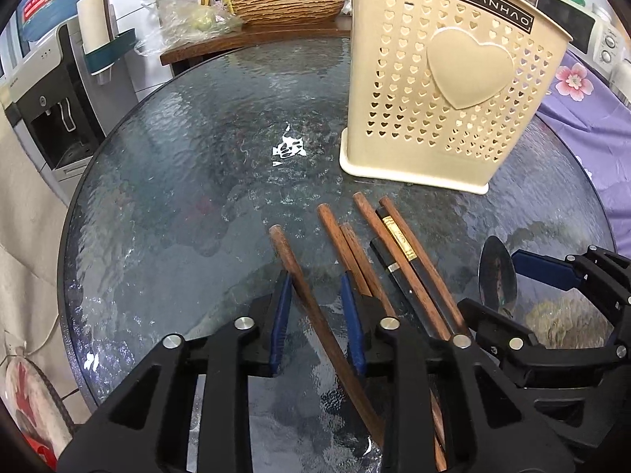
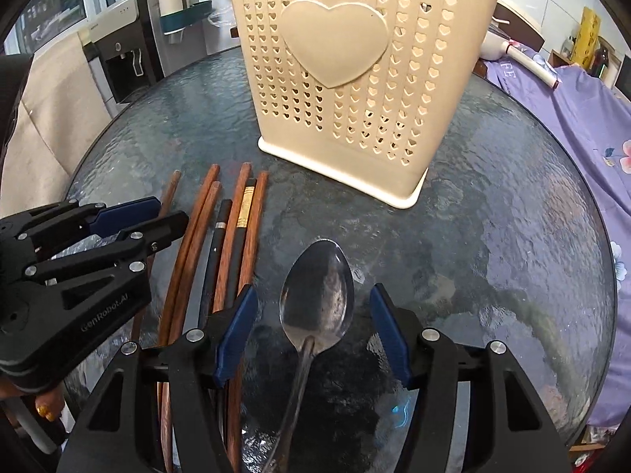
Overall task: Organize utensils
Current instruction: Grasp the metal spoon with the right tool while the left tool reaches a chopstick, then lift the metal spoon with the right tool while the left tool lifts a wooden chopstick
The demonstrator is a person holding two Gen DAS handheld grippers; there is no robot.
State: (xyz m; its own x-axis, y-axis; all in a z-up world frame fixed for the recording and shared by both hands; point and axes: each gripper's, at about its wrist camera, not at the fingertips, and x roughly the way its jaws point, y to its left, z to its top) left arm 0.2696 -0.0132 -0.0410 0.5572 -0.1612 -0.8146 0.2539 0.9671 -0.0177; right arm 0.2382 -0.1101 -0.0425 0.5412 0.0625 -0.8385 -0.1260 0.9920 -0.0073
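Here the left gripper (image 1: 317,299) straddles one chopstick (image 1: 311,295), jaws narrow but a gap shows at one pad. The right gripper (image 2: 311,331) is spread around the spoon (image 2: 317,295), not touching. Beyond both stands the holder (image 1: 445,79). Risk: the chopstick could twist or slip from an uneven pinch, scattering its neighbours.

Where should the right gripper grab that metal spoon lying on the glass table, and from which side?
Grip the spoon on its thin handle just behind the bowl, coming down from above. It lies flat on the glass table, bowl up and pointing toward the cream holder, so the narrow neck fits between the fingers better than the wide bowl. The right gripper already straddles it, jaws apart.
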